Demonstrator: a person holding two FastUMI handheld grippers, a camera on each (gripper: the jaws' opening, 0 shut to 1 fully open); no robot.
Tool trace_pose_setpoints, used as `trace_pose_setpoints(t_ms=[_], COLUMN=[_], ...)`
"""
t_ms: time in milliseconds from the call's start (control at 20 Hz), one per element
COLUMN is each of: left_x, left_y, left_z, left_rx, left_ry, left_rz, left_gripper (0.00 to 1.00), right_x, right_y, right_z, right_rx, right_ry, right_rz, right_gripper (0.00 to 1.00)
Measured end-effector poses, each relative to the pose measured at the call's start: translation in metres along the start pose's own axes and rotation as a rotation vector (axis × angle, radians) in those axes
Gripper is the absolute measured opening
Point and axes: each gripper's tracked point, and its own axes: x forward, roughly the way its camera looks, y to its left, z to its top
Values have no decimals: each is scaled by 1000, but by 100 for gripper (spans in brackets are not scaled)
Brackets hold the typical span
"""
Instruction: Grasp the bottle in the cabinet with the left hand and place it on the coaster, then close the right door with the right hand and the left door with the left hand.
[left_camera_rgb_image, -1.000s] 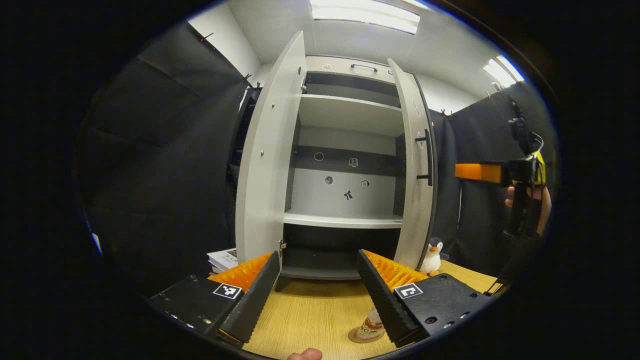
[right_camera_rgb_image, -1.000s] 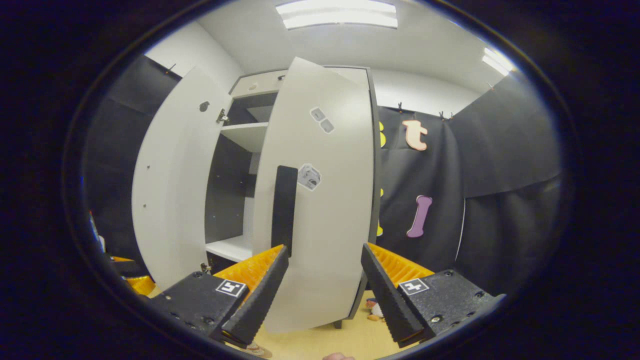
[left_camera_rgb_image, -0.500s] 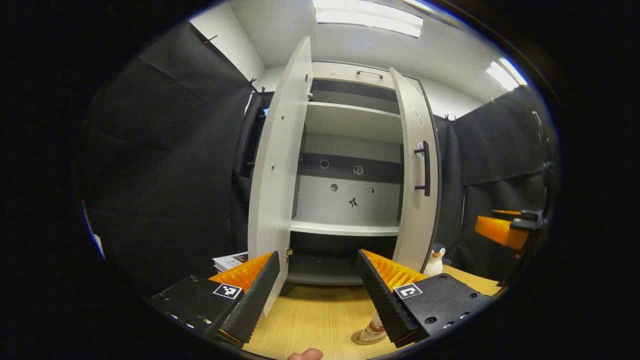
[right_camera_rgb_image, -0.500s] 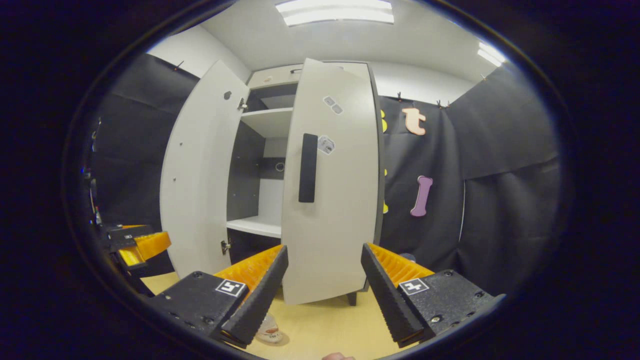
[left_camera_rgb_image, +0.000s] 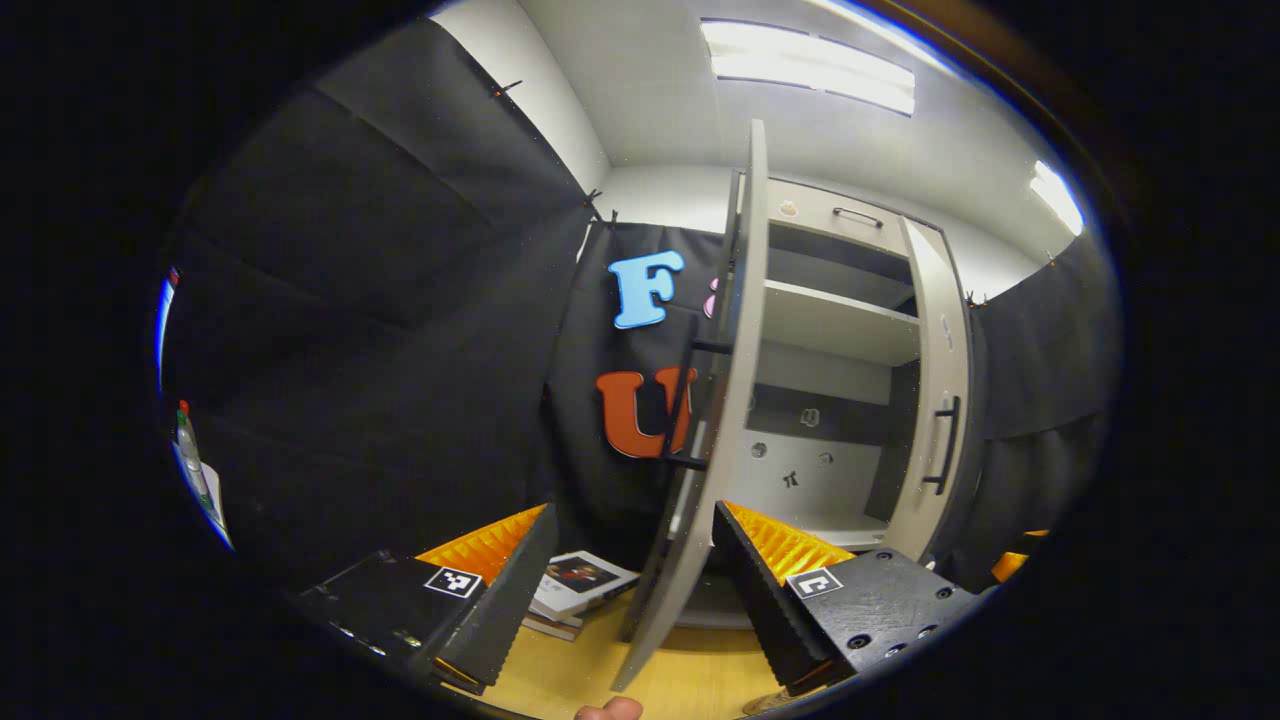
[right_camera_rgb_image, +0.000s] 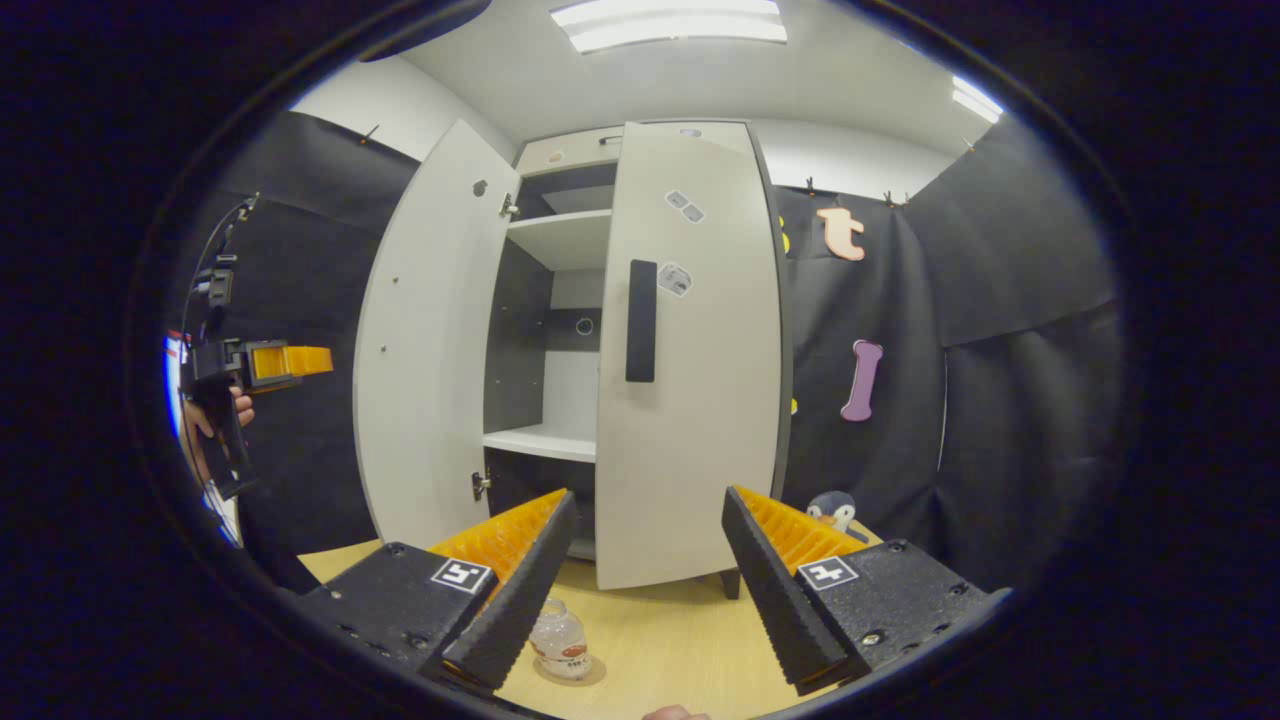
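The bottle (right_camera_rgb_image: 560, 640) sits on its coaster (right_camera_rgb_image: 580, 672) before the cabinet (right_camera_rgb_image: 560, 300). Both doors remain ajar. Both claws, left (left_camera_rgb_image: 632, 590) and right (right_camera_rgb_image: 648, 590), gape empty; the left door (left_camera_rgb_image: 715, 400) needs pushing next, I judge.

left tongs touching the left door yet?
Apart. In the right gripper view the left tongs, held in a hand, hang beside the left door with black cloth showing between fingertips and door edge.

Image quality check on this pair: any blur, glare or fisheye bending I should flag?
Left gripper view: sharp, but the left door bows strongly edge-on and the ceiling light blows out. Right gripper view: crisp, evenly lit; the right door is nearly straight, the left door curves outward, and the left gripper sits warped near the rim.
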Motion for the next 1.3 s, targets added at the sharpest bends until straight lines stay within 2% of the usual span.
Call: trace_pose_setpoints(t_ms=[50,100,250,300,350,450,500,600,850,1000,1100,1150,1200,1300], left_x=[15,28,61,65,69,72,73,73,69,66,64,64,63,59], left_y=[14,22,31,31,36,35,33,26,27,14,0,-4,-8,-15], left_z=[2,2,10,10,12,10,9,5,9,8,4,4,4,2], left_rx=[24,38,33,25,24,-10,-38,-81,-31,-32,-56,-71,-83,-90], left_ry=[2,8,1,7,-8,-8,-5,26,5,5,15,13,10,3], left_rz=[28,50,53,56,69,60,48,26,78,64,40,37,39,38], left_gripper=[95,95,95,90,91,99,94,94,94,94,94,99,99,88], right_x=[0,-1,-6,-7,-7,-8,-8,-5,4,2,2,2,2,2], right_y=[0,-1,-10,-14,-17,-24,-26,-26,-23,-22,-24,-25,-27,-27], right_z=[0,0,-2,-2,-3,-4,-5,-4,7,7,5,5,5,5], right_rx=[0,-1,-6,-4,-2,3,7,12,19,-3,-16,-20,-20,-18], right_ry=[3,5,13,15,15,17,18,17,-8,-4,6,10,12,10], right_rz=[0,-2,-30,-41,-52,-76,-82,-84,-73,-72,-75,-78,-82,-89], right_gripper=[96,96,96,96,97,96,96,96,96,96,96,96,96,97])
